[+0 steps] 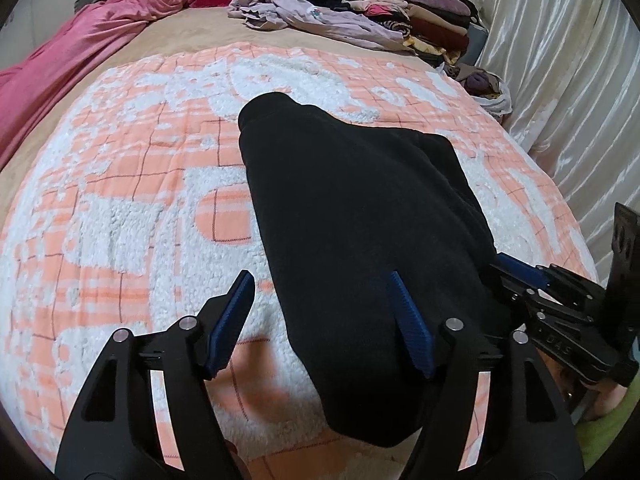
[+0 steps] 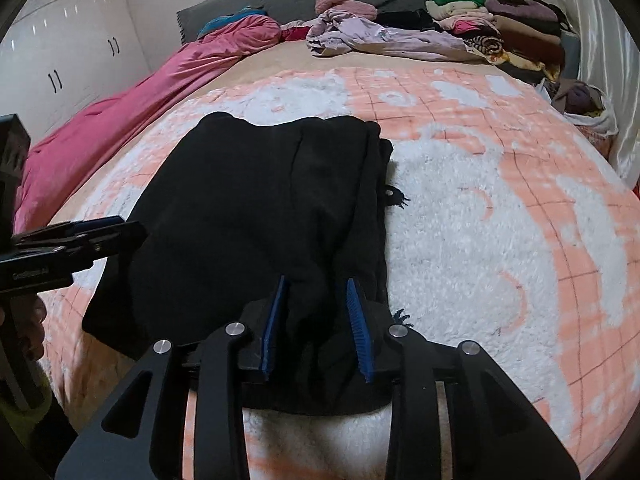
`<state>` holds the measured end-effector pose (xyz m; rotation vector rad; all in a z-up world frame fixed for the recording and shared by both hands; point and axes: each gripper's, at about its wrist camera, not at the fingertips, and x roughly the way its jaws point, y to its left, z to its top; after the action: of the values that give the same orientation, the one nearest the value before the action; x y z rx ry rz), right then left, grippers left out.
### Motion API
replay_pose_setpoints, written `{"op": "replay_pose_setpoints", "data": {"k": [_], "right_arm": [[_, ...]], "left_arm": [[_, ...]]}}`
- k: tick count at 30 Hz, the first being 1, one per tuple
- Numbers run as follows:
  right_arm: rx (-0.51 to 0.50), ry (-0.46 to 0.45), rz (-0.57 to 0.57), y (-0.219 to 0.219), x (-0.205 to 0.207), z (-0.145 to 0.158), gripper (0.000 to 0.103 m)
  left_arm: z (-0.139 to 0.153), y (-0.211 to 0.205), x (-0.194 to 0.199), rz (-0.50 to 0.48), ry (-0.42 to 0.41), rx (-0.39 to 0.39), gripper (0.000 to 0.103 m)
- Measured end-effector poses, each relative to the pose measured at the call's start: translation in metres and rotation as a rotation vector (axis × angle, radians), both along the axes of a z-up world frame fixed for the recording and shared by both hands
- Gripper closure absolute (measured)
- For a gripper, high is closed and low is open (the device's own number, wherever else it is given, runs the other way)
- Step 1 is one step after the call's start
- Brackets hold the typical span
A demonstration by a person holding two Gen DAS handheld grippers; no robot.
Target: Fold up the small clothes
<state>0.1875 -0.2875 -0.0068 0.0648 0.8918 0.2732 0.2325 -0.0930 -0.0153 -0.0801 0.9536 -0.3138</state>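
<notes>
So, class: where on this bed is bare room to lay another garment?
Free: the checked blanket left of the black garment, and right of it toward the curtain. Crowded: the clothes pile near the headboard.

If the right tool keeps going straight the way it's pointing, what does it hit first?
Most likely the black garment. The right tool points down at its near edge, with the cloth already lying between the slightly parted fingers, so it would press into that fabric and the blanket beneath.

A plain black fleece garment (image 2: 256, 216) lies on a fluffy blanket (image 2: 480, 240) of peach checks and white patches. At eleven o'clock, a pink satin quilt (image 2: 120, 120). Both tools' pads (image 1: 412, 328) are ribbed blue.
</notes>
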Motion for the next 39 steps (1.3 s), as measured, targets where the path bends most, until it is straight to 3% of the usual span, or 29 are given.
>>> {"op": "replay_pose_setpoints", "data": {"k": [6,8,12,13,20,27,34,36,39], "right_arm": [[-0.012,-0.04,-0.015,0.002,-0.009,0.015,0.068],[-0.032,-0.063,-0.035,0.002,-0.014,0.022,0.054],[-0.029,-0.11,-0.052,-0.004,-0.027,0.036,0.046],[-0.031,-0.122,-0.057,-0.005,-0.03,0.039,0.038],[-0.012,-0.239,-0.092,-0.011,-0.06,0.069,0.014],[-0.022,-0.281,-0.101,-0.012,-0.088,0.081,0.012],[-0.039,-0.279,-0.088,-0.009,-0.114,0.079,0.012],[-0.04,-0.279,-0.087,-0.008,-0.119,0.077,0.004],[-0.04,-0.279,-0.084,-0.007,-0.128,0.075,0.005]], "left_arm": [[0.004,0.004,-0.008,0.013,-0.007,0.007,0.039],[0.005,0.006,-0.01,0.018,-0.007,0.007,0.039],[0.008,0.01,-0.017,0.027,-0.01,0.005,0.038],[0.009,0.01,-0.019,0.03,-0.014,0.008,0.038],[0.016,0.017,-0.039,0.046,-0.042,0.006,0.027],[0.028,0.02,-0.07,0.067,-0.094,0.023,0.01],[0.039,0.019,-0.102,0.08,-0.136,0.038,0.01],[0.039,0.02,-0.109,0.084,-0.141,0.038,0.01],[0.038,0.022,-0.121,0.09,-0.143,0.039,0.01]]}}
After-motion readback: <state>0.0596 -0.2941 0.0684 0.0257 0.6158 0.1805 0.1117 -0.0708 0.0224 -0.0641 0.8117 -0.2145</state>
